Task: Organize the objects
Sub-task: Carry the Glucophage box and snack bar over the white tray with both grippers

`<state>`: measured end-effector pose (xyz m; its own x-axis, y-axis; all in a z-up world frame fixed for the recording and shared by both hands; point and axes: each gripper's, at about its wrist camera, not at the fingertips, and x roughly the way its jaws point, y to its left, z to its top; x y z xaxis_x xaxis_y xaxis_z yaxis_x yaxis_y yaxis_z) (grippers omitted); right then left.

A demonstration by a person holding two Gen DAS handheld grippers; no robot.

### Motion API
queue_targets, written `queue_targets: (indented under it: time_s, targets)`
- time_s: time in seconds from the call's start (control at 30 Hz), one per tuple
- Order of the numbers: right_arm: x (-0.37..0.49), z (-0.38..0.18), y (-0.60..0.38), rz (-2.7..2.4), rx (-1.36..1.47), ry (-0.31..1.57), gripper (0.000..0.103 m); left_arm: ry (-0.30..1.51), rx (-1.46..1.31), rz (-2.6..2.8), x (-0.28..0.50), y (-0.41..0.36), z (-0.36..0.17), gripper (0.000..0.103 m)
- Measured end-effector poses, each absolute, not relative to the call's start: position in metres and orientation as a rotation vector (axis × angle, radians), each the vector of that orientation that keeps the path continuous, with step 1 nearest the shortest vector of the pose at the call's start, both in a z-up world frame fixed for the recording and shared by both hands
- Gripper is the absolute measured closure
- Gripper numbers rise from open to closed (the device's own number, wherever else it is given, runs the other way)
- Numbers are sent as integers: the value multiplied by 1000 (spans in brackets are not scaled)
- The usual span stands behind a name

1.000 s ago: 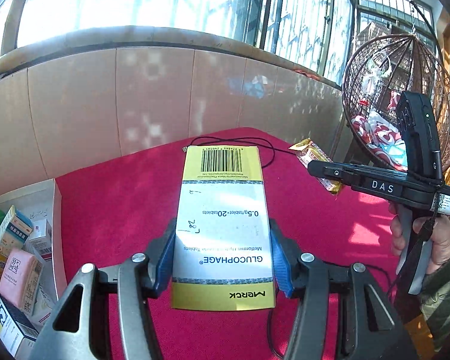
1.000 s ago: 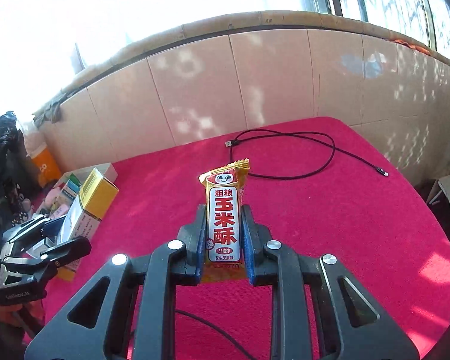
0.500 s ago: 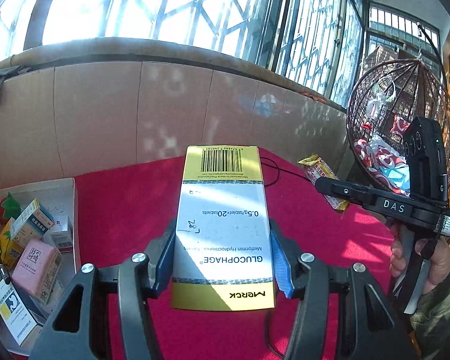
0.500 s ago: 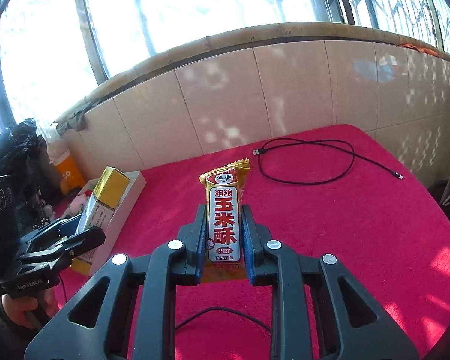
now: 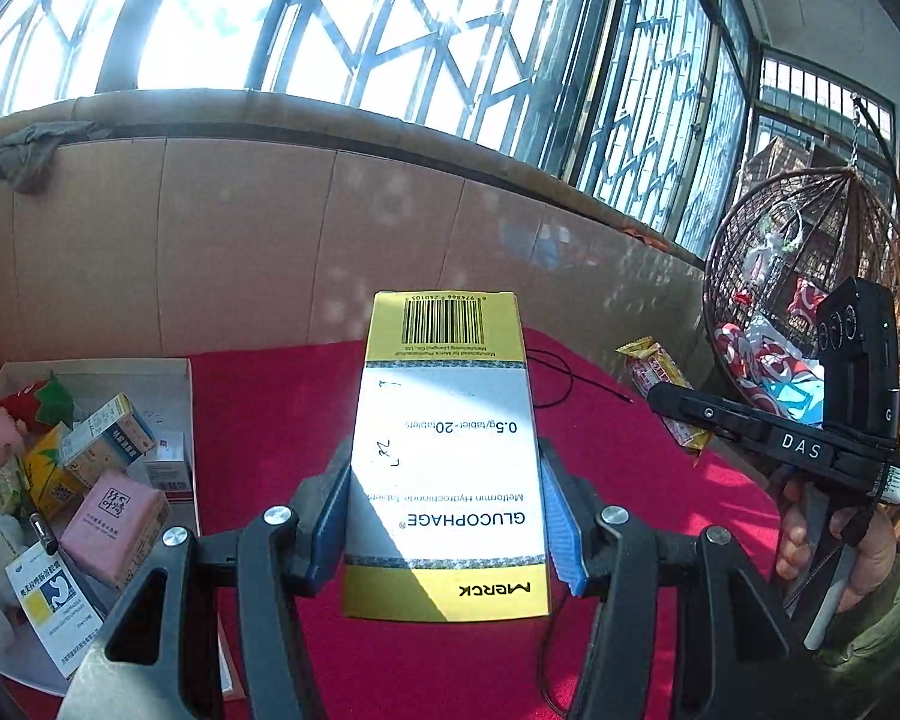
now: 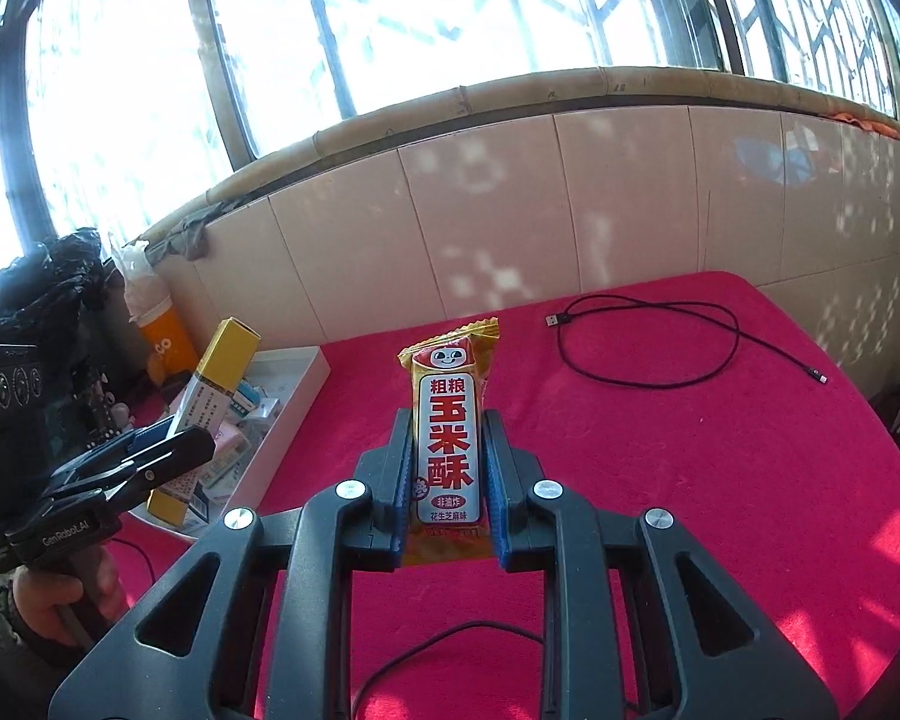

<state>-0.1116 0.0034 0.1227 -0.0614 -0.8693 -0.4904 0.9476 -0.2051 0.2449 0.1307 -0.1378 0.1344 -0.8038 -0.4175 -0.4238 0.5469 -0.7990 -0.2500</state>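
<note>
the left gripper is clamping the glucophage box half-wide, the right gripper is pinching the snack bar tight — both likely heading for the tray at 9 o'clock.

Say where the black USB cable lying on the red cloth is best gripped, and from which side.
Judging by its pose, grip the black USB cable on the open arc of its loop, coming from above with the tongs set across the strand. It lies flat and thin on the red cloth, so a sideways approach would find nothing to pinch.
</note>
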Motion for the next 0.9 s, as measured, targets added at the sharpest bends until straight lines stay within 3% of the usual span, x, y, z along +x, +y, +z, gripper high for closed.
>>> queue_targets:
  time_s: [0.9]
  targets:
    - [-20, 141, -50, -1528, 563, 310, 83, 549, 282, -2373, 223, -171, 148, 47]
